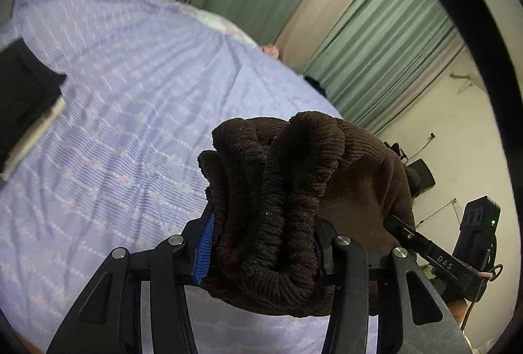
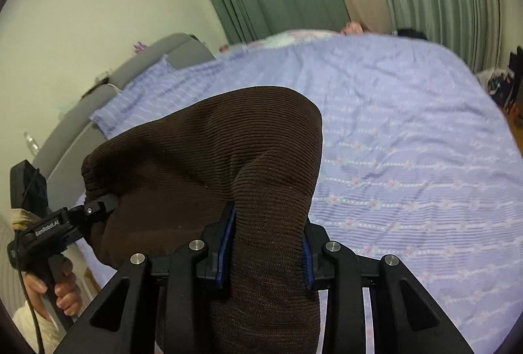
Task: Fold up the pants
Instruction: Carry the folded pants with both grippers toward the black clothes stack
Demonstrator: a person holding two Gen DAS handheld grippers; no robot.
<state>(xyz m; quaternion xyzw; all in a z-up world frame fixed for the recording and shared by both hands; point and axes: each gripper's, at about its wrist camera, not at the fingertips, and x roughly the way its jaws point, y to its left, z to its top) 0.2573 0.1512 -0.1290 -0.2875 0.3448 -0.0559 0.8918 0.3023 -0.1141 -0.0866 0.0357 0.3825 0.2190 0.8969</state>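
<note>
I hold the brown pants (image 2: 209, 158) aloft above the bed (image 2: 408, 158), stretched sideways between my left gripper (image 1: 261, 243) and right gripper (image 2: 266, 243), both clamped on fabric.

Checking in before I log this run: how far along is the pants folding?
Early. Done: both tools have gripped the brown pants. In hand: the left tool clamps a bunched ribbed edge, the right tool pinches smoother fabric, lifted above the bed sheet. Left: laying them flat and folding; no fold shows.
</note>
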